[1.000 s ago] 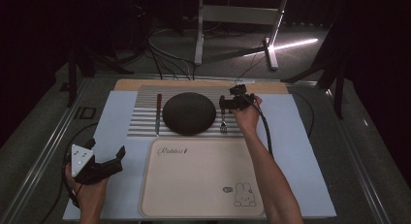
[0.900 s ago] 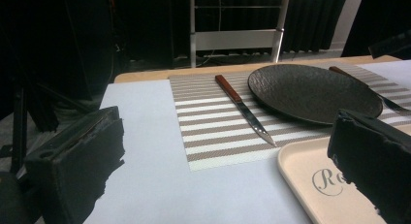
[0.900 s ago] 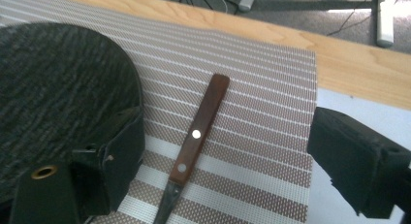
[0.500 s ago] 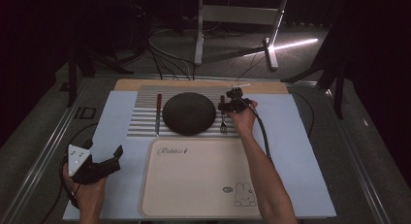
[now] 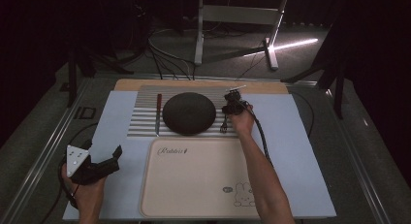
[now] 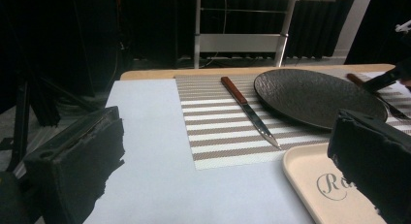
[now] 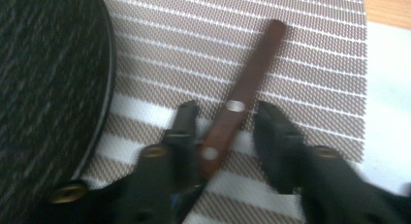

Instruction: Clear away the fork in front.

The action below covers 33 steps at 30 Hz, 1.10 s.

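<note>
Fork (image 7: 245, 100), its brown handle lying on the striped mat (image 7: 310, 54) just right of the dark plate (image 5: 189, 112), sits between the right gripper (image 7: 225, 120) jaws, just closing but not yet pressing, while the left gripper (image 5: 104, 161) stands wide open.

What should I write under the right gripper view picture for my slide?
Right gripper, jaws just closing, straddles a brown utensil handle on the striped placemat beside a dark plate.

Fork (image 7: 242, 112): brown handle blurred in the right gripper view; its lower end is hidden behind the jaws.
Plate (image 7: 43, 88): cut off by the left edge there.
Tray (image 6: 310, 185): its printed word is half hidden behind a jaw.
</note>
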Tool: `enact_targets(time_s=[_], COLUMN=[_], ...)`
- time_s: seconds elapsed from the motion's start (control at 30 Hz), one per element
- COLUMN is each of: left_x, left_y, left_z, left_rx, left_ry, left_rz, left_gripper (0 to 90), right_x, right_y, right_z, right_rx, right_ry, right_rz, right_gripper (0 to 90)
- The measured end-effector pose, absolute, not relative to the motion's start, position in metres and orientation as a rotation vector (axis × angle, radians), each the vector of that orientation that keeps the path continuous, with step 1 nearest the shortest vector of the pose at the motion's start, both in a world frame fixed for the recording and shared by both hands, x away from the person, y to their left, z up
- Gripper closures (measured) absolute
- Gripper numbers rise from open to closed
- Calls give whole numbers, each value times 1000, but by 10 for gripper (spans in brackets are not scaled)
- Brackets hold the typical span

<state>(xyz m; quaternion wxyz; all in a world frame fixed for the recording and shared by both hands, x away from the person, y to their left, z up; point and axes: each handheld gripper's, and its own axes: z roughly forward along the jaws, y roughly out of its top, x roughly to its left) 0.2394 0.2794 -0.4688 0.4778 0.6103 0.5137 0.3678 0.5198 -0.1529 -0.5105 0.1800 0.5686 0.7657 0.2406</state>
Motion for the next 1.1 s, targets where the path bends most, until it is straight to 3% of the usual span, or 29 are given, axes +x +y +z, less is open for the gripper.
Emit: enact_targets(time_s=[0.1,0.8,1.1], left_x=[239,241,242], left_y=[279,277,275], left_z=[-469,-470,-470], left_rx=[1491,1513,1530], left_ry=[1254,1255,1250], left_rz=[900,902,901], left_gripper=[1,1,1], right_x=[518,508,495], right_y=[-159,-180,-180], right_z=[-508,-495,-488], right_rx=[1616,1563,1414], right_ry=[2202,2459,2420], right_rz=[646,423,535], right_gripper=[763,775,776])
